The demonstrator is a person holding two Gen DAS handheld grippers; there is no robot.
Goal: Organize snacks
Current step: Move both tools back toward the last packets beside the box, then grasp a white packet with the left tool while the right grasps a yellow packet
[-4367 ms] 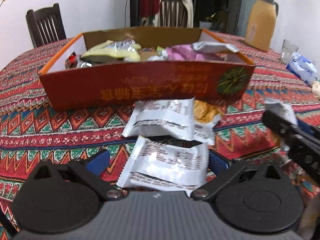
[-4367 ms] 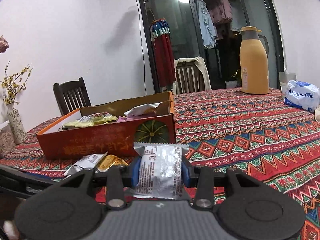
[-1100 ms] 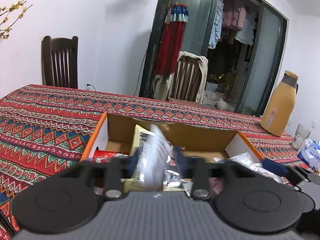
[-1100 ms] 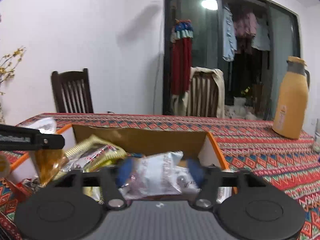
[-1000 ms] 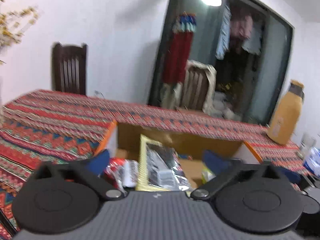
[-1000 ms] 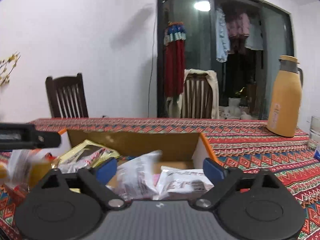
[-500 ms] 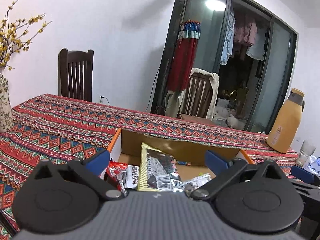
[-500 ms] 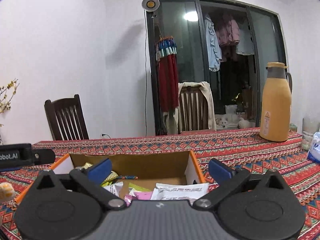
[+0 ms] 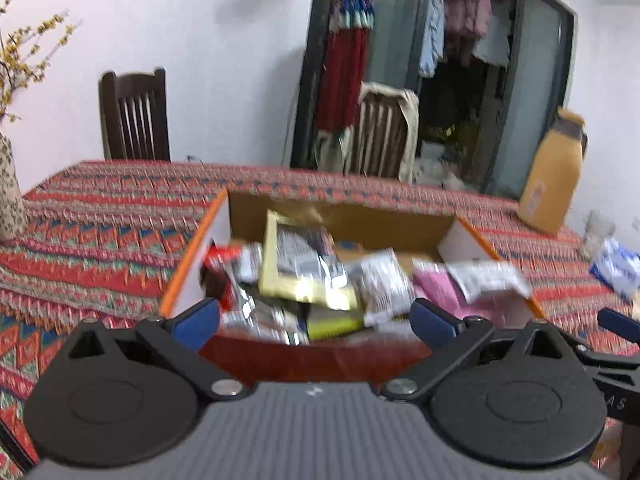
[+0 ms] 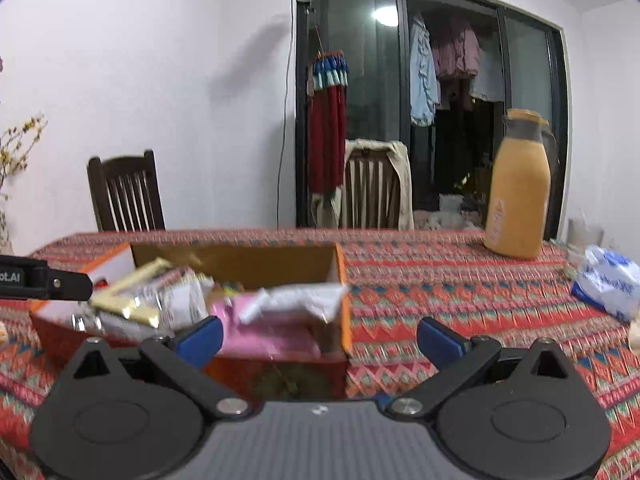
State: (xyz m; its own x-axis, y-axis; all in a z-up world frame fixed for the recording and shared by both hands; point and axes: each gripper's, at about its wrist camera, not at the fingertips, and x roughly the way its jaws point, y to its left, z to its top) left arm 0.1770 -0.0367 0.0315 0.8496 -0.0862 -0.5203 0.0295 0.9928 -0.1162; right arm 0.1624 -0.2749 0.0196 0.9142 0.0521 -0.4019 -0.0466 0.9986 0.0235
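Note:
An open cardboard box (image 9: 344,216) with orange rims and a red outside stands on the patterned tablecloth, filled with several snack packets. Among them are a yellow packet (image 9: 304,264), a white packet (image 9: 484,276) and a pink one (image 10: 264,324). My left gripper (image 9: 316,322) is open over the box's near wall, nothing between its blue pads. My right gripper (image 10: 320,338) is open too, empty, in front of the box's (image 10: 240,260) right end. The other gripper's black finger (image 10: 44,280) shows at the left of the right wrist view.
An orange thermos jug (image 10: 518,188) stands at the back right of the table. A blue-and-white tissue pack (image 10: 608,280) lies near the right edge. Two wooden chairs (image 10: 124,192) stand behind the table. A vase with yellow twigs (image 9: 10,184) is at the far left.
Both grippers let their packets drop into the box and opened. Since then both have drawn back toward the near side, so the box sits lower and nearer in each view.

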